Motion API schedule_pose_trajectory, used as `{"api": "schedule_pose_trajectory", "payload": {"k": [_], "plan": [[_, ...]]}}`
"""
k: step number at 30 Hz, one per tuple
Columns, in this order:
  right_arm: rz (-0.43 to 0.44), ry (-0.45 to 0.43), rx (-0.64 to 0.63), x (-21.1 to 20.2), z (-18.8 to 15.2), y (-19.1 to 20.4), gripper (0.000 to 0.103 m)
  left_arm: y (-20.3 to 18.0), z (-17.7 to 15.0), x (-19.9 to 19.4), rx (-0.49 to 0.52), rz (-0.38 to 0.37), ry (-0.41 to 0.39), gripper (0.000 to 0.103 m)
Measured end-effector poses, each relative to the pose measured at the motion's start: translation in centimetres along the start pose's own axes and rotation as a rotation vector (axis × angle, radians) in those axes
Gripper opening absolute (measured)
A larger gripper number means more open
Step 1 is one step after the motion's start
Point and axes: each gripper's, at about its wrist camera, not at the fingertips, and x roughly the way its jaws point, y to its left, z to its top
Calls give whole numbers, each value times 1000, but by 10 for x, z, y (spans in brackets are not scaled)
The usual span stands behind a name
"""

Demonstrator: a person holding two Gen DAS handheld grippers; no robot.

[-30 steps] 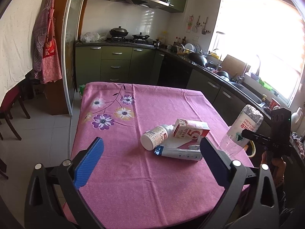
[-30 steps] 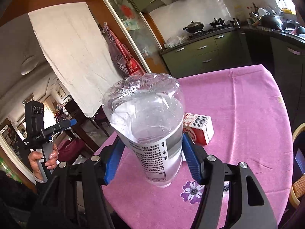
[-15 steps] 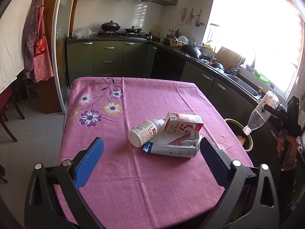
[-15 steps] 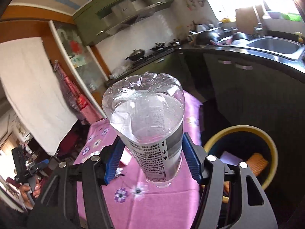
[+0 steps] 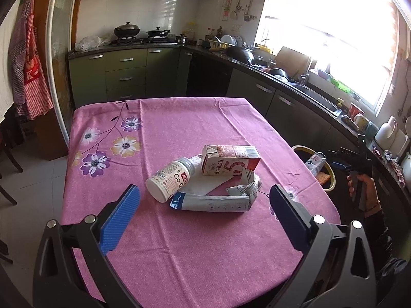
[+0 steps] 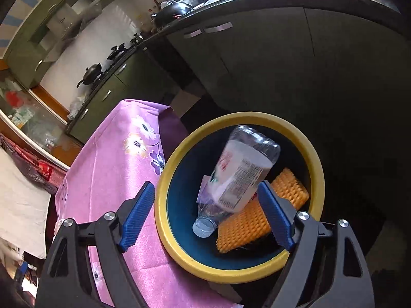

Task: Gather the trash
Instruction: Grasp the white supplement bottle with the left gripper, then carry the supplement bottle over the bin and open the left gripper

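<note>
On the surface point(image 5: 179, 133) a jar point(image 5: 170, 178) lies left of a carton point(image 5: 228, 159), with a wrapper point(image 5: 218, 200) in front of both. Right of the surface stands a bin point(image 6: 314, 164); a bottle point(image 6: 239, 174) is in it, neck down.

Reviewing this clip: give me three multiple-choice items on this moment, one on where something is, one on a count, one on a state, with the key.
1. Where is the clear plastic bottle?
A. lying on the table
B. over the yellow-rimmed bin, neck down
C. on the counter

2. How many trash items lie on the pink tablecloth?
A. one
B. five
C. three

3. How does the left gripper stand?
A. open and empty
B. shut on the carton
C. shut on a cloth

Key: 1 B, the bottle hangs inside the bin's rim as the right gripper jaws are opening; 2 C, white bottle, milk carton, flattened carton; 3 A, nothing between its pads.
</note>
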Motion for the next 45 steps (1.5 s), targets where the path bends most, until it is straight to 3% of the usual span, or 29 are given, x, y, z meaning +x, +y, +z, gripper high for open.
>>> {"api": "schedule_pose_trajectory", "payload": {"k": [9,16,19,23,29,33,38,45], "plan": [[57,-45,-79,-44,-21,34,84,7,10,46,100,-56,35,96],[114,-7,-156,-38,-28,80,84,42,22,107,140,-124,133,96],[140,10,-182,-35,-35,97,84,54,24,124,145,-164,174,89],[171,23,-209,-33,-44,118,84,59,22,144,180,-179,227,70],[198,41,-254,-34,-58,146,84,60,15,156,225,-174,260,68],[206,51,-269,-33,-65,157,84,59,10,161,252,-164,273,57],[215,65,-279,-29,-69,164,84,63,6,164,246,-161,287,49],[223,78,-280,-26,-72,165,84,63,3,161,227,-154,273,47]]}}
